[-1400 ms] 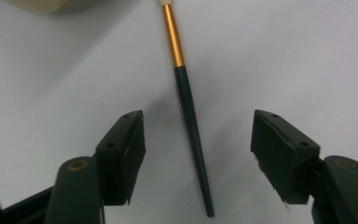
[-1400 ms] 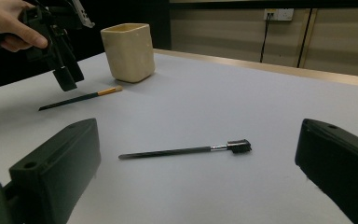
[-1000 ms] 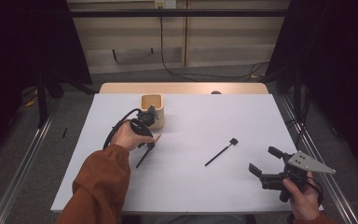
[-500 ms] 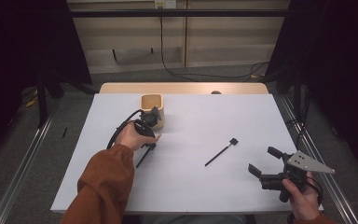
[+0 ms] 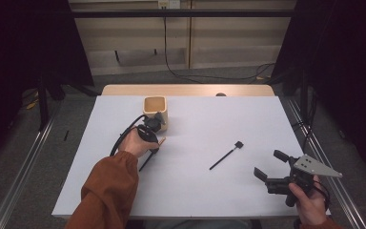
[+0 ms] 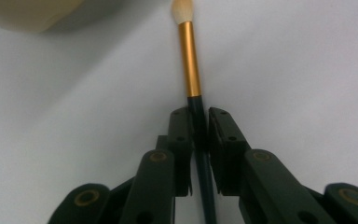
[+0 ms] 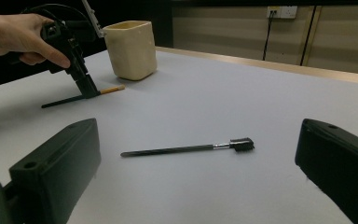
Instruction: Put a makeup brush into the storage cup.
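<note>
Two grippers in frame: right gripper (image 5: 270, 170) sat nearest, jaws wide open, holding nothing, short of the black brush (image 5: 226, 155) lying on the tabletop (image 5: 209, 191). Left gripper (image 6: 198, 127) had just been closing its jaws, now clamped on the gold-banded brush (image 6: 189, 60) lying beside the cream cup (image 5: 155, 110).

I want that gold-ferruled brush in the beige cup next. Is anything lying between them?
Nothing visible does. The left gripper, its jaws just closing, clamps the dark-handled brush with the gold ferrule, and only bare white table separates its pale tip from the beige square cup.
</note>
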